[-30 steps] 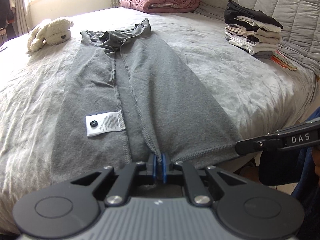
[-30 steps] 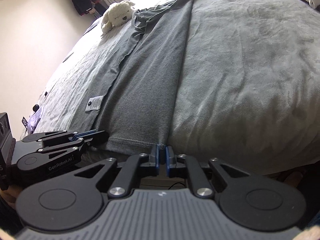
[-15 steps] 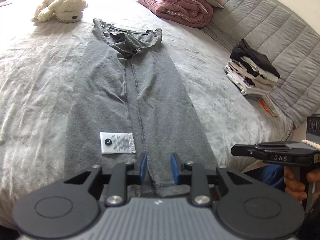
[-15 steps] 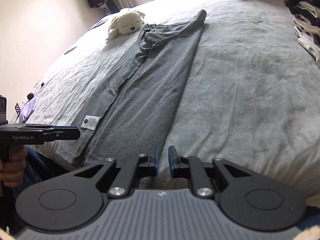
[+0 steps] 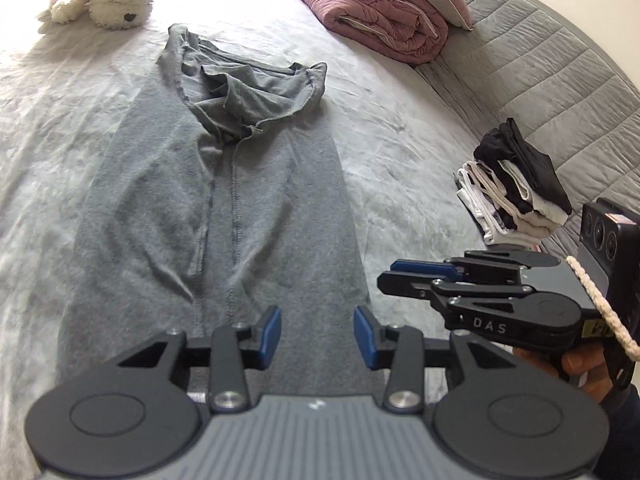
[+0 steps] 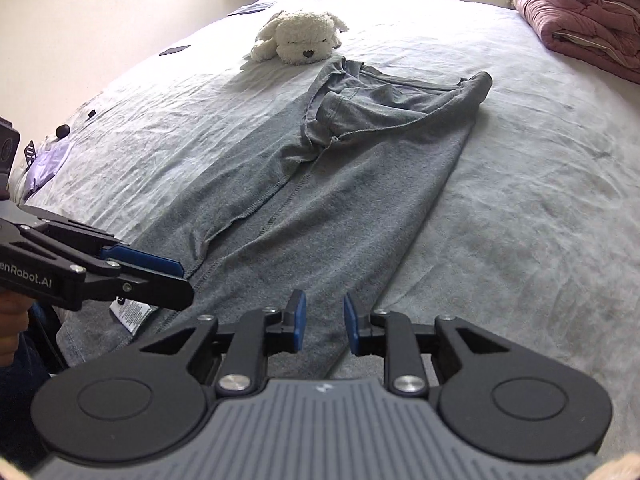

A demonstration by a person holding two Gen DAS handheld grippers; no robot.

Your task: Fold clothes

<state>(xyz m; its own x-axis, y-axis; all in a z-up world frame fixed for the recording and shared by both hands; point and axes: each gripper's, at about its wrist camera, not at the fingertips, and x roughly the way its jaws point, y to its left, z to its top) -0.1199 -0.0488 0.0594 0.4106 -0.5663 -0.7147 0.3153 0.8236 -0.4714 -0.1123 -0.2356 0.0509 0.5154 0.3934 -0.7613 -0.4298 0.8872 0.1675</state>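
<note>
A grey garment lies flat on the bed, folded lengthwise into a long strip, with its bunched collar end far from me; it also shows in the right wrist view. A white care label shows near its near hem. My left gripper is open and empty, raised above the near end of the garment. My right gripper is open and empty, above the garment's near right edge. Each gripper appears in the other's view: the right one and the left one.
A white plush dog lies beyond the garment. A pink folded duvet sits at the far right. A stack of folded clothes rests on the right by the grey quilted headboard. The grey bedspread surrounds the garment.
Both grippers let go of the garment's near hem, opened, and rose above the bed. The garment now lies flat by itself.
</note>
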